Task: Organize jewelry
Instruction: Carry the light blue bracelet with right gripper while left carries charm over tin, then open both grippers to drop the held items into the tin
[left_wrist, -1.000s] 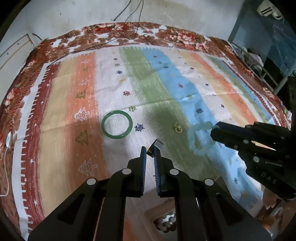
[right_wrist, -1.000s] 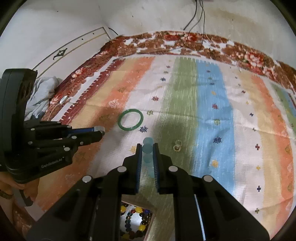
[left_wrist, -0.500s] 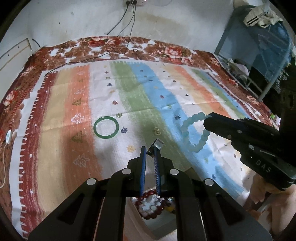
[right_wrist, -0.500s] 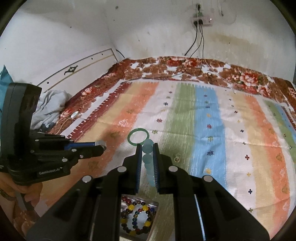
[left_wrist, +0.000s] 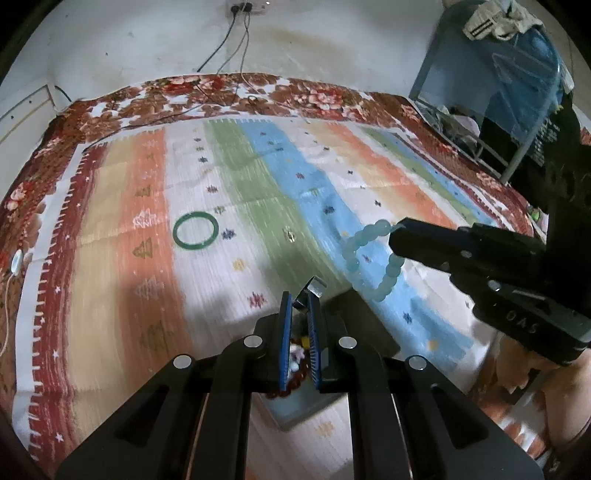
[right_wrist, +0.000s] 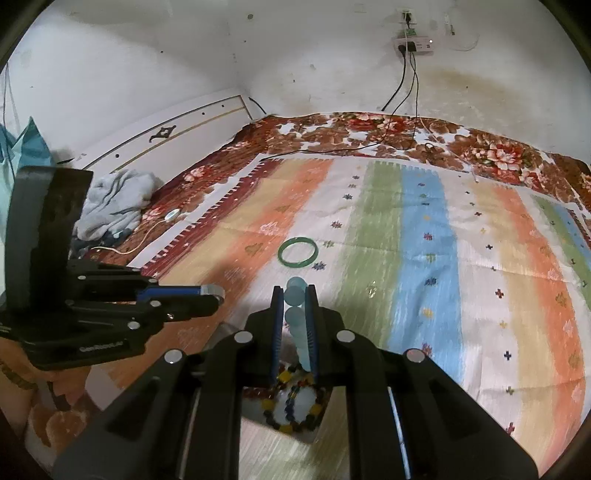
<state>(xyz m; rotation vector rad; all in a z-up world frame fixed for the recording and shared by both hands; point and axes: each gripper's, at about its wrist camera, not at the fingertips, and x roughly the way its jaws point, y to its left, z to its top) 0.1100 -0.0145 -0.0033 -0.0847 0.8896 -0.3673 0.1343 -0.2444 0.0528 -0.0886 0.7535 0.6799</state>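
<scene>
My right gripper (right_wrist: 294, 295) is shut on a pale blue bead bracelet (right_wrist: 295, 317), which hangs as a loop in the left wrist view (left_wrist: 373, 258) above the bed. My left gripper (left_wrist: 300, 302) is shut on a small silver clip-like piece (left_wrist: 312, 290). Below both grippers sits an open jewelry box (right_wrist: 291, 402) holding beaded bracelets; it shows in the left wrist view (left_wrist: 295, 369) partly hidden behind my fingers. A green bangle (left_wrist: 195, 234) lies on the striped bedspread, also in the right wrist view (right_wrist: 298, 252). A small gold ring (left_wrist: 289, 235) lies near the green stripe.
The striped bedspread (right_wrist: 424, 240) covers a bed with a floral border. Cables (right_wrist: 402, 96) run from a wall socket onto the bed. A grey cloth heap (right_wrist: 110, 206) lies at the left edge. A blue metal rack (left_wrist: 498, 92) stands at the right.
Both grippers have lifted and pulled back from the bedspread. The blue bead bracelet has risen off the cloth in the right gripper. The jewelry box has come further into view below.
</scene>
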